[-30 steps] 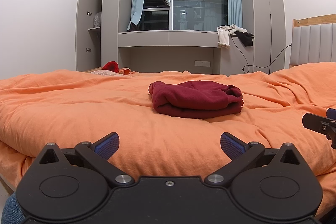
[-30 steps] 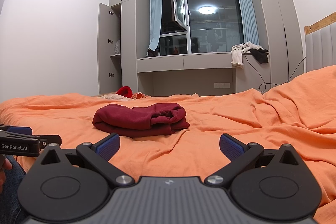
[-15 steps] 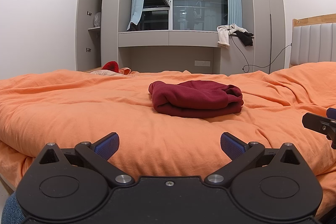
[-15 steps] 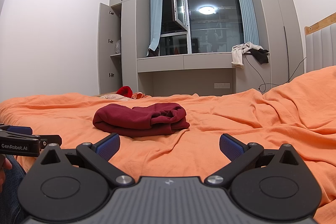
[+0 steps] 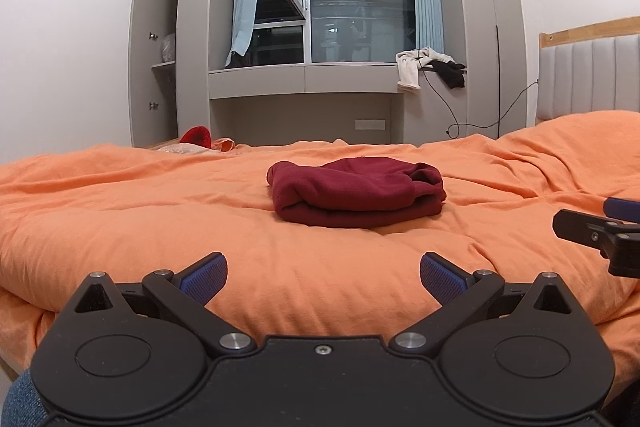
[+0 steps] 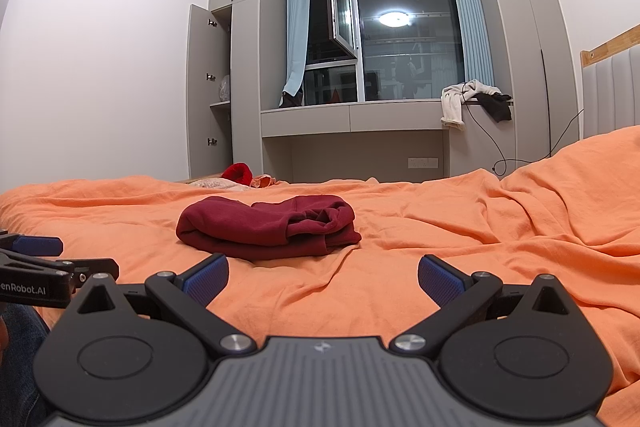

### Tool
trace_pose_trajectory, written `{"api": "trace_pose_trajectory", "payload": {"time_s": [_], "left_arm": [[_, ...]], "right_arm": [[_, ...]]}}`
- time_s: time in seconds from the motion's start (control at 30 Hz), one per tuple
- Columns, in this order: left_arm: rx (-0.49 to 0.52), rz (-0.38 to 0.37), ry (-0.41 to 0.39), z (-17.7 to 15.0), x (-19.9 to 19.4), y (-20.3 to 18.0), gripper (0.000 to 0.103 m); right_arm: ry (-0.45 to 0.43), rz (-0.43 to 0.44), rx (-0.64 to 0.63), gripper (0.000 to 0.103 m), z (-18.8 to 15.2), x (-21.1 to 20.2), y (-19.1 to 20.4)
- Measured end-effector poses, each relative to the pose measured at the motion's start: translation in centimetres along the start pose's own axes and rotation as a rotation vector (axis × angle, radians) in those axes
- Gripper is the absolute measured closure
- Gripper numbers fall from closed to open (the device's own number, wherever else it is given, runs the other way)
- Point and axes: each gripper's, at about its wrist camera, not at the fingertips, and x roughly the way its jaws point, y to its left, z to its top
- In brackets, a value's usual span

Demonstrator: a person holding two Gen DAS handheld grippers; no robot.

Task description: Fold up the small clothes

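A dark red garment lies folded in a compact bundle in the middle of the orange bed cover; the right wrist view shows it left of centre. My left gripper is open, held back near the bed's near edge, nothing between its blue pads. My right gripper is open too, also short of the garment and empty. In the left wrist view the right gripper's fingers show at the right edge, and the right wrist view has the left gripper's fingers at its left edge.
Beyond the bed stand grey wardrobes with an open door and a window ledge with white and black clothes draped on it. A red item lies at the bed's far left. A padded headboard is at right.
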Motion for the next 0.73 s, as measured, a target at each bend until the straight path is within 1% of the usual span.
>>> {"api": "trace_pose_trajectory", "payload": {"time_s": [0.1, 0.13, 0.73], "left_arm": [[-0.003, 0.01, 0.001, -0.23, -0.1, 0.08, 0.001], [-0.006, 0.009, 0.001, 0.16, -0.08, -0.06, 0.001], [0.001, 0.004, 0.009, 0.39, -0.09, 0.14, 0.001]], "right_arm": [[0.0, 0.0, 0.0, 0.0, 0.01, -0.01, 0.0], [0.001, 0.0, 0.0, 0.0, -0.01, -0.03, -0.04], [0.001, 0.0, -0.001, 0.0, 0.02, -0.07, 0.04]]}}
